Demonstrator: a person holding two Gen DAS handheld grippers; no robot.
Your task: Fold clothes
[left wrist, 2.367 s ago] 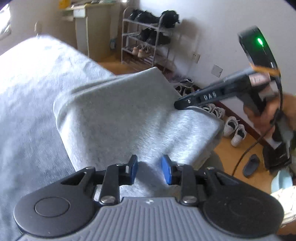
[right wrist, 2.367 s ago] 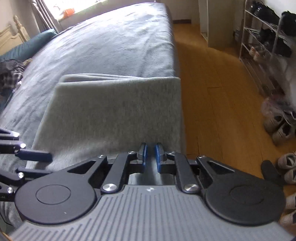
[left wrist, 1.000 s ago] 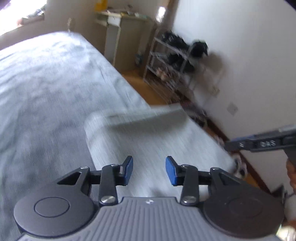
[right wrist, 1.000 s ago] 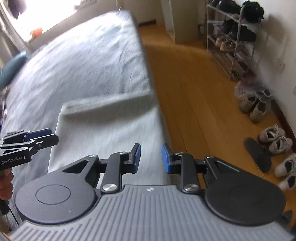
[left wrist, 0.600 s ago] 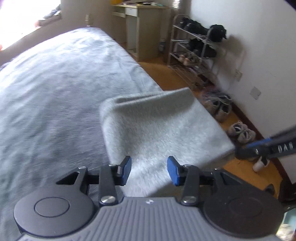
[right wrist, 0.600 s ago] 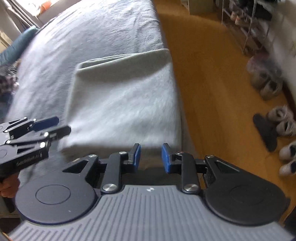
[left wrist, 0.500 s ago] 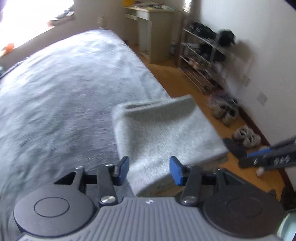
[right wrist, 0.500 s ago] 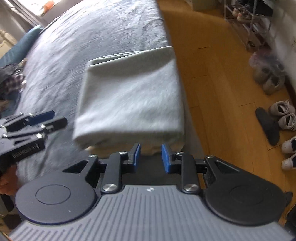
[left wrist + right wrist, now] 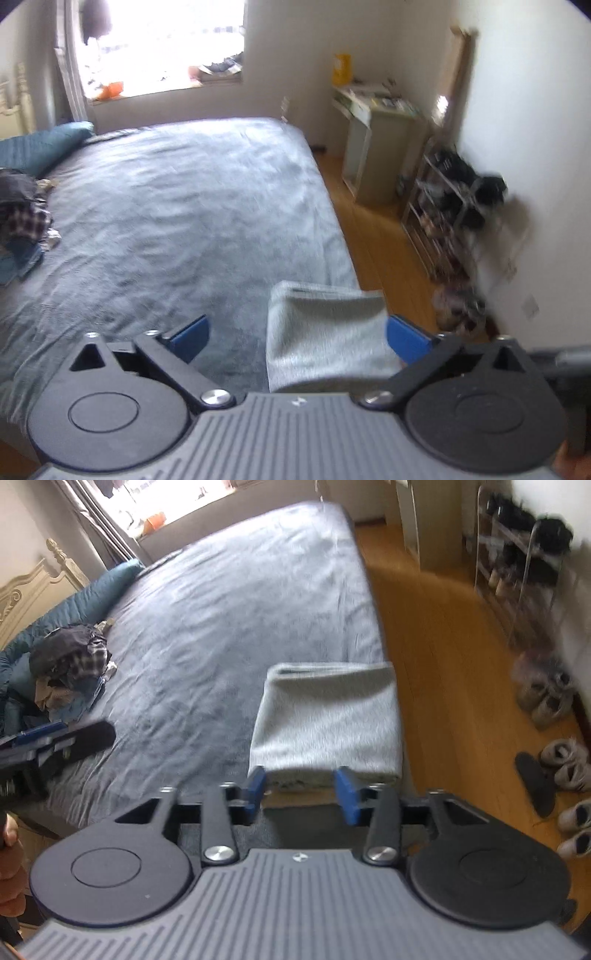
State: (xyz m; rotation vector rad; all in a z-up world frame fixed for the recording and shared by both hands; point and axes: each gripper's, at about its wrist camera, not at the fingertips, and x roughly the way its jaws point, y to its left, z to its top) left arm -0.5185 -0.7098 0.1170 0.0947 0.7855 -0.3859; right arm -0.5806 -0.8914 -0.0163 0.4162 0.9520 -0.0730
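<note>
A folded light grey garment [image 9: 327, 720] lies at the near right corner of the bed [image 9: 221, 609], by the edge. It also shows in the left wrist view [image 9: 325, 339]. My right gripper [image 9: 301, 794] is open and empty, held back from the garment's near end. My left gripper [image 9: 297, 338] is wide open and empty, above and back from the garment. The left gripper also shows at the left in the right wrist view [image 9: 74, 738].
A heap of unfolded clothes [image 9: 70, 664] and a teal pillow [image 9: 92, 590] lie at the bed's far left. Wooden floor [image 9: 443, 646] runs along the right, with a shoe rack [image 9: 517, 554], loose shoes [image 9: 554, 757] and a cabinet [image 9: 384, 155].
Both grippers let go of the folded garment, pulled back and up from it, and opened wider. The garment stays flat on the bed corner.
</note>
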